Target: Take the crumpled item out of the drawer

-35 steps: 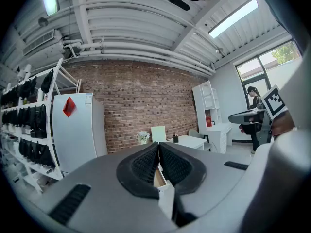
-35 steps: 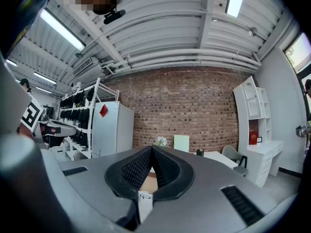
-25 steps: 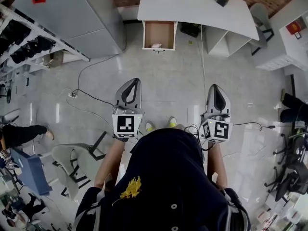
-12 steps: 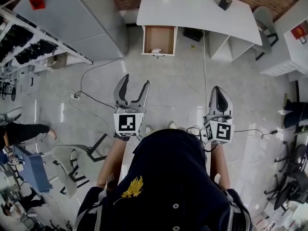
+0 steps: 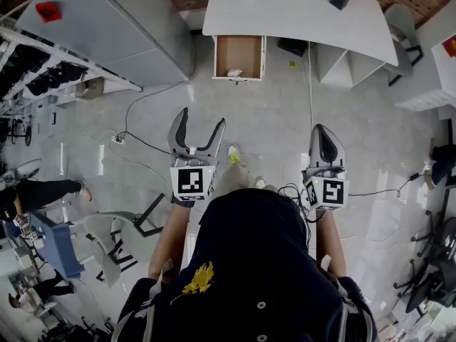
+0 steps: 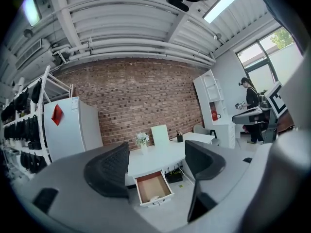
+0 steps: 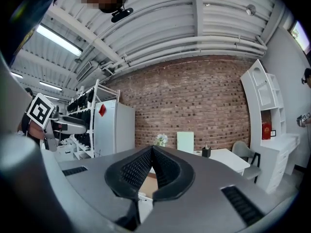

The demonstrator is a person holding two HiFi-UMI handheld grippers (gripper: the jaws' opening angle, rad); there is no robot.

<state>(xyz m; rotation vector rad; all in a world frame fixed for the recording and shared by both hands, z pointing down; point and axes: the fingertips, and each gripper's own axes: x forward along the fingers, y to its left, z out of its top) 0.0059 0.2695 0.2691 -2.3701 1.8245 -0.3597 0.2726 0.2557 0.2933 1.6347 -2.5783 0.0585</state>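
Both forearms forward, far from drawer

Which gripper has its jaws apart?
The left gripper: its jaws are opening, nothing between them; the right gripper has its jaws pressed together.

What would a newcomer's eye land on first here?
The open drawer under the white desk, far ahead of the person, with the pale crumpled item at its front edge. Nearer, the left hand-held gripper is opening its jaws on nothing, while the right hand-held gripper is shut and empty.
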